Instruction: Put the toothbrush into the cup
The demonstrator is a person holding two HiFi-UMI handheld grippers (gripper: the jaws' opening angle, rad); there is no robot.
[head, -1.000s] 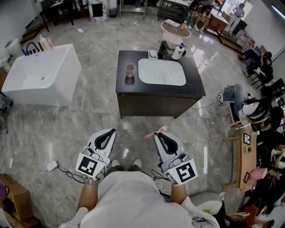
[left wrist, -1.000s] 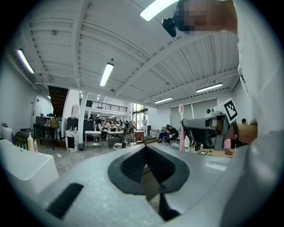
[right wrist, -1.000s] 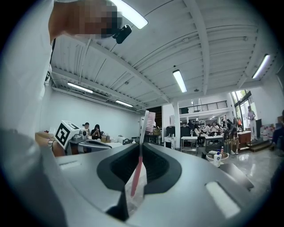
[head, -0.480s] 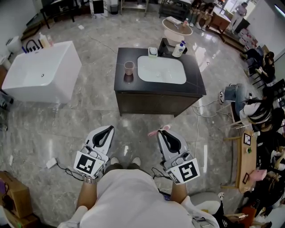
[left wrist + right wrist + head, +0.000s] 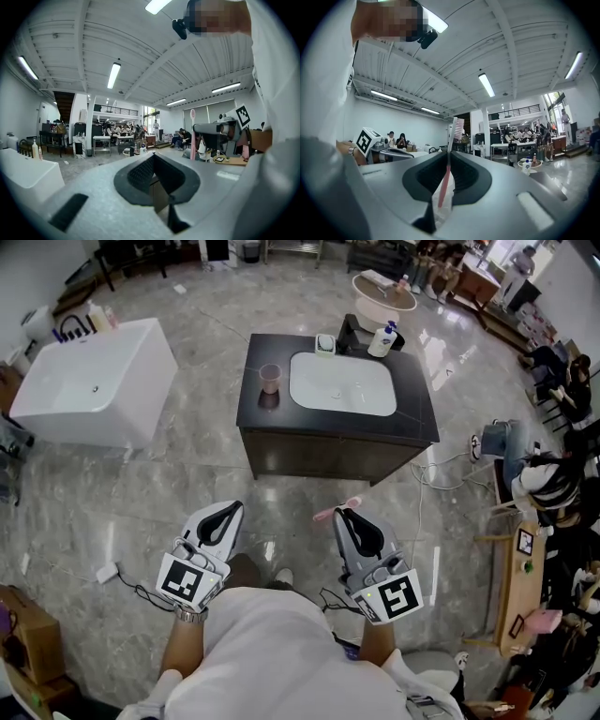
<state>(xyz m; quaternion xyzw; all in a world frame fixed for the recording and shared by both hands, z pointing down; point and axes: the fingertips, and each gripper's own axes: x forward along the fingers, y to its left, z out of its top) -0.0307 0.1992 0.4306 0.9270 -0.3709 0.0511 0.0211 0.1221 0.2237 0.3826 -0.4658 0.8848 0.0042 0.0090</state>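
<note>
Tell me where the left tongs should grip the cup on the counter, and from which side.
Grip the cup around its side wall, about mid-height, coming from its left. It stands upright near the counter's left edge with the sink on its right, so that side looks free, and the open mouth is left clear for the toothbrush in the right tongs.

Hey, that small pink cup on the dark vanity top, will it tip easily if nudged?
Likely, yes. The small pink cup looks taller than wide and stands free near the dark vanity top's left edge. The long pink toothbrush leaning inside could topple it.
</note>
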